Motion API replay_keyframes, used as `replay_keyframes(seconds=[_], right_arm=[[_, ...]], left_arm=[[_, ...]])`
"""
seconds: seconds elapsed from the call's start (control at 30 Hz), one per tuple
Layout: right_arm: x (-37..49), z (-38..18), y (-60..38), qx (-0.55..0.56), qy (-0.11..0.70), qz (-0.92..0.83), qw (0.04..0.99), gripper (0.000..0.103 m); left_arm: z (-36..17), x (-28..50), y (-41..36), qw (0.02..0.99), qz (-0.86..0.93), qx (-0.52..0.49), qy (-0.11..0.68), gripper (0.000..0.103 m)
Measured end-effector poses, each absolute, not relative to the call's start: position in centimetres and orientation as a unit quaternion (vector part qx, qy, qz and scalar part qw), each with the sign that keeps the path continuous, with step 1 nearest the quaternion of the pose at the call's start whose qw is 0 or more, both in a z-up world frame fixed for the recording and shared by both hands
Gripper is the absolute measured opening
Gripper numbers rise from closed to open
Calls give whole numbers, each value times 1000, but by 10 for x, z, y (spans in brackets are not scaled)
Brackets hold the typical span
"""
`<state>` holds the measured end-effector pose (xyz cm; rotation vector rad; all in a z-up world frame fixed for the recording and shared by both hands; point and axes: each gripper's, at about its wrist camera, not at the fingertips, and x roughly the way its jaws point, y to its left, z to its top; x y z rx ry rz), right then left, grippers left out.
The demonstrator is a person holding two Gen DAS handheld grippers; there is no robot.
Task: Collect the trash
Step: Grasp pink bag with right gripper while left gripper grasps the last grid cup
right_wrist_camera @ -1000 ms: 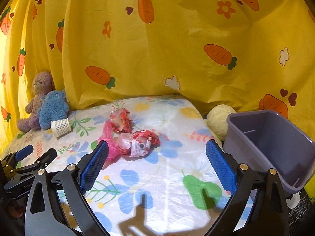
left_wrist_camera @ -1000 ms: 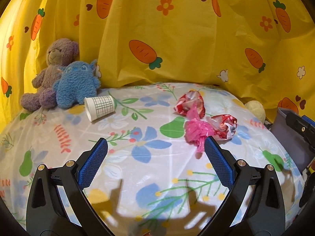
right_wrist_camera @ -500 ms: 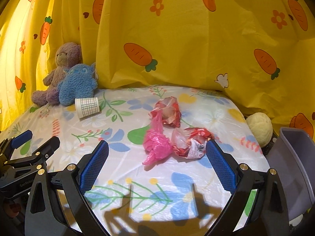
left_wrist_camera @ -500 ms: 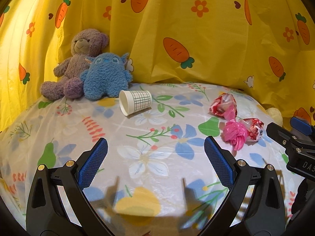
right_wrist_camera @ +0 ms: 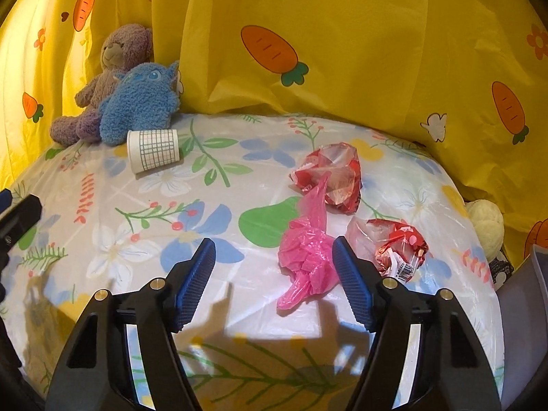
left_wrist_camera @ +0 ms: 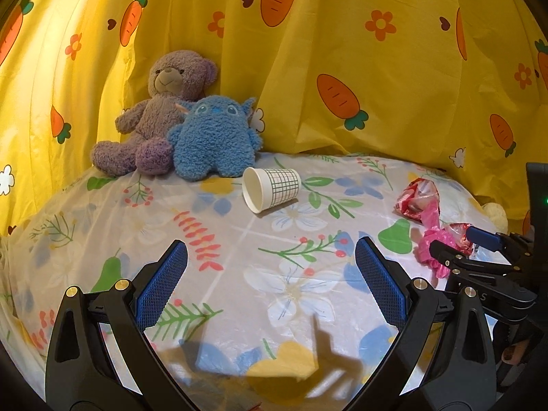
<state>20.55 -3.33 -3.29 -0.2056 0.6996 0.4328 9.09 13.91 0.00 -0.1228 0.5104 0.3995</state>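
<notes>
A white paper cup with a green grid (left_wrist_camera: 272,188) lies on its side on the floral sheet, also in the right wrist view (right_wrist_camera: 153,150). A crumpled pink plastic bag (right_wrist_camera: 308,250) lies between two red-and-clear wrappers, one farther back (right_wrist_camera: 330,176), one to the right (right_wrist_camera: 399,248). My left gripper (left_wrist_camera: 270,284) is open and empty, well short of the cup. My right gripper (right_wrist_camera: 274,281) is open and empty, its right pad (right_wrist_camera: 349,282) just beside the pink bag. The right gripper also shows in the left wrist view (left_wrist_camera: 479,253).
A purple teddy bear (left_wrist_camera: 161,113) and a blue plush (left_wrist_camera: 214,137) sit at the back against the yellow carrot curtain (left_wrist_camera: 342,51). A cream plush ball (right_wrist_camera: 486,227) lies at the right edge. A grey bin's corner (right_wrist_camera: 524,294) shows at far right.
Both grippers swung left and moved forward over the sheet. The cup and plush toys came toward the left view's centre. The grey bin slid almost out of the right view. The right jaws narrowed somewhat.
</notes>
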Motion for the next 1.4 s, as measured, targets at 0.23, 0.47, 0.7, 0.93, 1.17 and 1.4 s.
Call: replay_keyframes(seconds=[0.23,0.47,0.7,0.93,1.17,1.4], right_arm=[[226,-49,-47,-92,364,193,907,48],[235,-63,-47,-100,382,195,898,25],[222,-44,-56,-64,349,222,908,20],[212,-26,-69,-37,326,228,917,20],[204,-20,-78,-30,319,234,918,20],[201,-20,-82,-29,316,236,918,21]], left_arm=[[13,100,136,951,183,-57,244,97],[28,111,134,958,161,-55,231,97],[31,134,156,969,150,-51,190,97],[7,187,196,959,126,-113,228,72],[-26,232,217,940,119,-144,286,52],[-47,251,236,925,98,-195,310,28]])
